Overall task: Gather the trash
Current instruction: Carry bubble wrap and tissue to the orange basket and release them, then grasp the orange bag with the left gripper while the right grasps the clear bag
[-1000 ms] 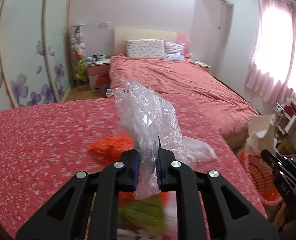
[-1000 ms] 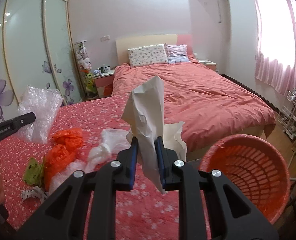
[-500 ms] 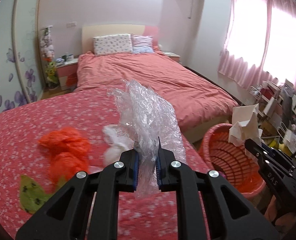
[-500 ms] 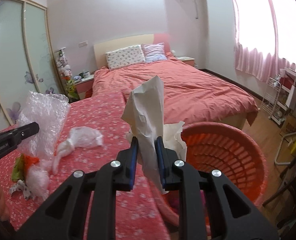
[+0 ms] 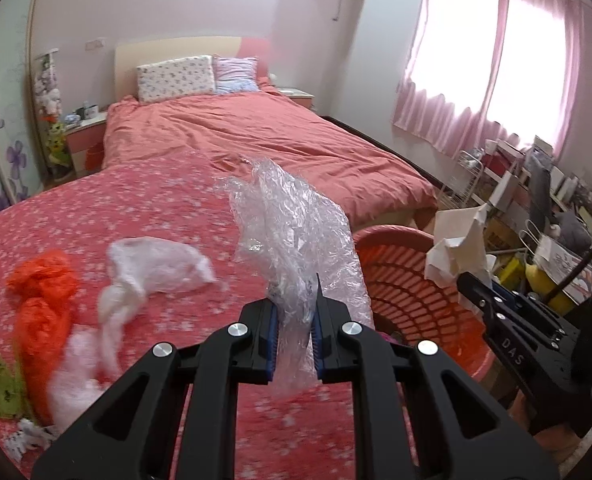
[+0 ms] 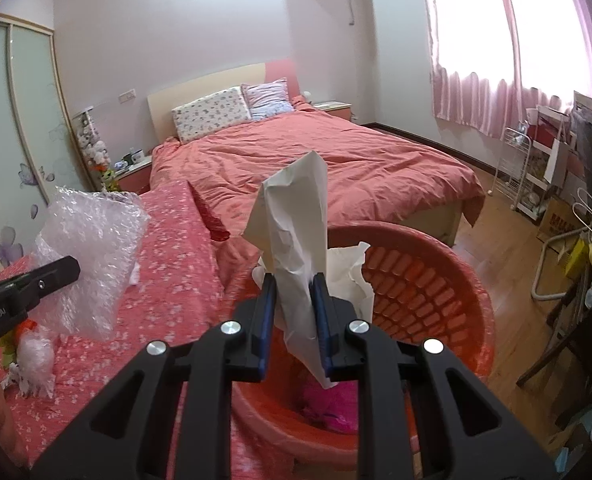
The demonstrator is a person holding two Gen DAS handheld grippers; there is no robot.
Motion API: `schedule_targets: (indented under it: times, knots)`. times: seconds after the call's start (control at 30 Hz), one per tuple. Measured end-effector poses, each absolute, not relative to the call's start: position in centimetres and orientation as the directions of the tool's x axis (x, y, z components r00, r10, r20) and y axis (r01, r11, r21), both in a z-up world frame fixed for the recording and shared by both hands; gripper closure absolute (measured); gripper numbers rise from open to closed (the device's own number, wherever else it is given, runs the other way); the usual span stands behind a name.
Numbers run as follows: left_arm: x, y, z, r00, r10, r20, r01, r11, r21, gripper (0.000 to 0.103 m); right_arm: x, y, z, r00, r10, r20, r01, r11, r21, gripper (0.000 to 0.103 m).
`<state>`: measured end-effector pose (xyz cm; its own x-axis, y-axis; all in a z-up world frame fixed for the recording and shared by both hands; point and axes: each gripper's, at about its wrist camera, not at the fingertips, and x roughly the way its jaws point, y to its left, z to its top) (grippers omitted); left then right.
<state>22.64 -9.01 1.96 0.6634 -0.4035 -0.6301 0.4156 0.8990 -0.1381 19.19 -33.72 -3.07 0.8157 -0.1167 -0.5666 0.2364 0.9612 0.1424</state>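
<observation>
We read "DAS" on the side of our right gripper (image 6: 295,284), which pinches crumpled white paper (image 6: 294,240) over the orange basket (image 6: 436,280); pink trash in the basket bottom is half hidden. Our left gripper (image 5: 294,312), marked with a cut-off "enRobot.AI", clamps bubble wrap (image 5: 296,232), the basket just to its right and an orange bag (image 5: 44,292) off to its left
</observation>
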Motion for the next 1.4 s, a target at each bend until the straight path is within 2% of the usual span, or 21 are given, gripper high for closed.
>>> schedule_targets:
  times: [0.6,0.8,1.03,1.17,1.27,1.4]
  knots:
    - [22.7,-16.0,-0.6,0.555,-0.481,-0.678,0.508,0.842,-0.182,0.089,19.1,-38.9,-4.8,0.79,-0.169,-0.59,0.339,0.921,0.19,0.082]
    - [22.8,-17.3,-1.3,0.522,-0.488,-0.699,0.527,0.829,-0.186,0.088,19.4,-40.5,-5.4,0.784,-0.17,-0.597,0.365,0.904,0.221,0.073]
    - [23.5,-17.2,-2.5,0.495,-0.466,-0.734,0.508,0.84,-0.191,0.073,19.6,-41.3,-5.8,0.777,-0.179,-0.604,0.374,0.902,0.215,0.061]
    - [23.4,-16.7,-2.7,0.5,-0.448,-0.742,0.492,0.851,-0.182,0.072,19.7,-41.3,-6.0,0.77,-0.186,-0.61,0.379,0.903,0.204,0.06]
    - [23.3,-15.9,-2.6,0.51,-0.439,-0.74,0.482,0.858,-0.178,0.064,19.8,-40.7,-6.2,0.768,-0.194,-0.611,0.375,0.909,0.182,0.058]
    - [23.6,-15.4,-2.5,0.505,-0.445,-0.739,0.469,0.861,-0.198,0.063,20.0,-39.7,-6.1,0.771,-0.186,-0.609,0.361,0.916,0.176,0.057]
